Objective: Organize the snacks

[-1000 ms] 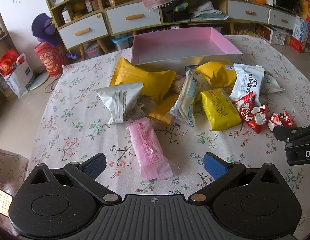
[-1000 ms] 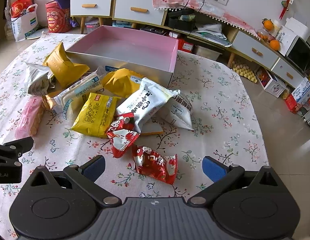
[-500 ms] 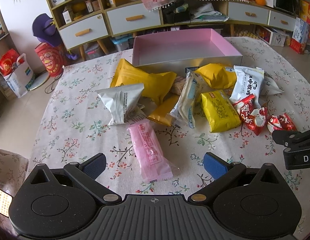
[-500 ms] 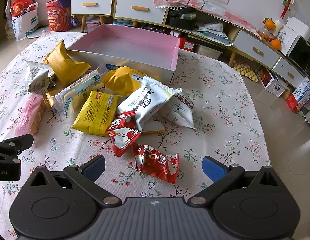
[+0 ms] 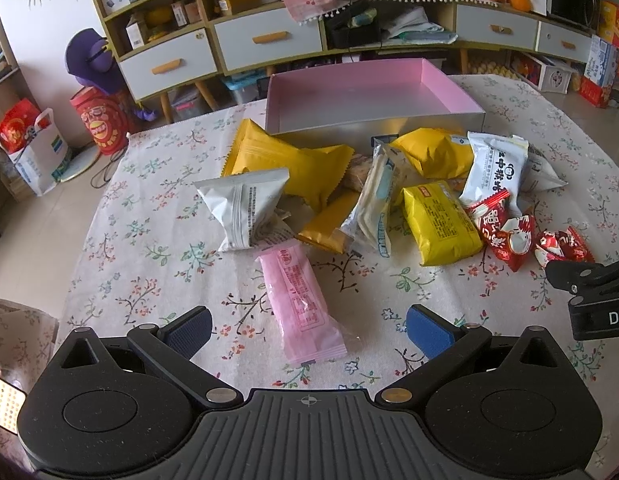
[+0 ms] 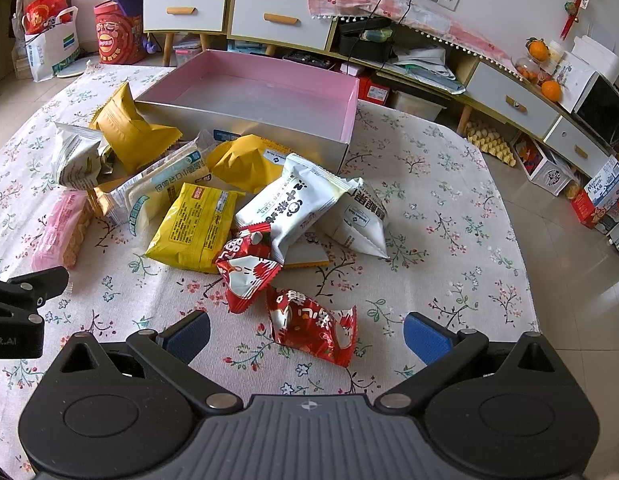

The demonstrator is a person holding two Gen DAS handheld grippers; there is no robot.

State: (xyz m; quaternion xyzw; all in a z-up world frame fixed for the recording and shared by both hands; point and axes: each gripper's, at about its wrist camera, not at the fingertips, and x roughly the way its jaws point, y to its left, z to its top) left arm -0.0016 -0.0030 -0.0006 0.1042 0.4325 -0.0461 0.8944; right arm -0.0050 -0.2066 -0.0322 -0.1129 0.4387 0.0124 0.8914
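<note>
Left wrist view: round table w/ floral woven cloth fills most of the scene; wood sideboard w/ white drawers along the far wall. Pink-lined box, silver outer walls, rectangular, sits at far centre of table, nothing inside. Snack pile just near of the box: big mustard-yellow crinkle-edge bag on the left, white foil pack resting against it, yellow flat pack in the middle, white printed pack to the right, red foil packs at the right end. Pink long wrapper, glossy, lies alone near of the pile, between the left gripper fingers, not touched; jaws spread wide, holding nothing.

Right wrist view: right gripper likewise wide open & empty, small crumpled red foil pack lying betw. its blue pads, apart from both. The other gripper's black tip shows at the left edge.
</note>
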